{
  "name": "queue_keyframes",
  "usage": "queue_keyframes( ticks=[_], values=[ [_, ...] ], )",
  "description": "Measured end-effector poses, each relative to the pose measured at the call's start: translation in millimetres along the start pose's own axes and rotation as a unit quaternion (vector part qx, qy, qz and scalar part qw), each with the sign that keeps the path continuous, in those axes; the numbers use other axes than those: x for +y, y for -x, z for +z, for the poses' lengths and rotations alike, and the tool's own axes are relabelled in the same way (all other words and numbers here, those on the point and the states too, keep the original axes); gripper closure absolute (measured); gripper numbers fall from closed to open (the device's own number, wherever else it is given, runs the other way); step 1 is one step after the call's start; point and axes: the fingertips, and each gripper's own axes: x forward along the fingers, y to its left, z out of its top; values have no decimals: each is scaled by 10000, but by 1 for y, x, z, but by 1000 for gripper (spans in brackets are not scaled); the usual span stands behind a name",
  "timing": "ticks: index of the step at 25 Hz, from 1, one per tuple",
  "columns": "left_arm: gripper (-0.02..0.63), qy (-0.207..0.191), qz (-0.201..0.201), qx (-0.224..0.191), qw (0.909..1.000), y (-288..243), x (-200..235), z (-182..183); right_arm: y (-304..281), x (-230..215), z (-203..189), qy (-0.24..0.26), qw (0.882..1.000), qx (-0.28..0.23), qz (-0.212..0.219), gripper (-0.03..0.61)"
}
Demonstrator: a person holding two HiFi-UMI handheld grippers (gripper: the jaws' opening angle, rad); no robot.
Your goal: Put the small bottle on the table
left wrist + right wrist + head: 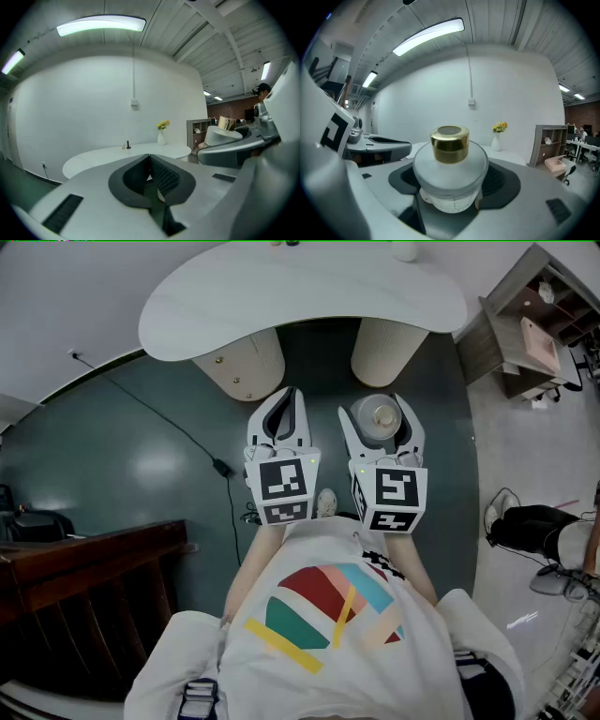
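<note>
Jaws of the left gripper (150, 157) are pressed together with nothing between them. The right gripper (452, 180) grasps the small bottle (450, 168) upright, its jaws spread wide with the pads against the frosted white body, and the gold cap (450, 143) on top. Both grippers are held side by side just ahead of the person's chest (328, 615). Their marker cubes (283, 486) face the person and the jaws point toward the white table (281, 296). The bottle hangs over the dark floor (141, 456), short of the tabletop, near one cream pedestal leg (386, 351). A vase (496, 141) of flowers stands on the table.
</note>
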Motion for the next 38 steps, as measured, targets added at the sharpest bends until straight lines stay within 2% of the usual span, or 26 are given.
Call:
queue_keyframes(
  ticks=[16,20,29,38],
  values=[
    [597,-63,225,-22,9997,6,3,-1,4,1,-4,-25,9996,-147,259,242],
    [597,4,309,-8,9995,9,9,-5,6,10,-2,86,9985,-268,462,242],
    [597,120,466,-43,9988,13,26,-10,0,13,-2,142,9983,-244,501,242],
    [597,337,553,-191,9977,-22,42,-3,-30,-4,13,399,9976,-334,452,242]
  ],
)
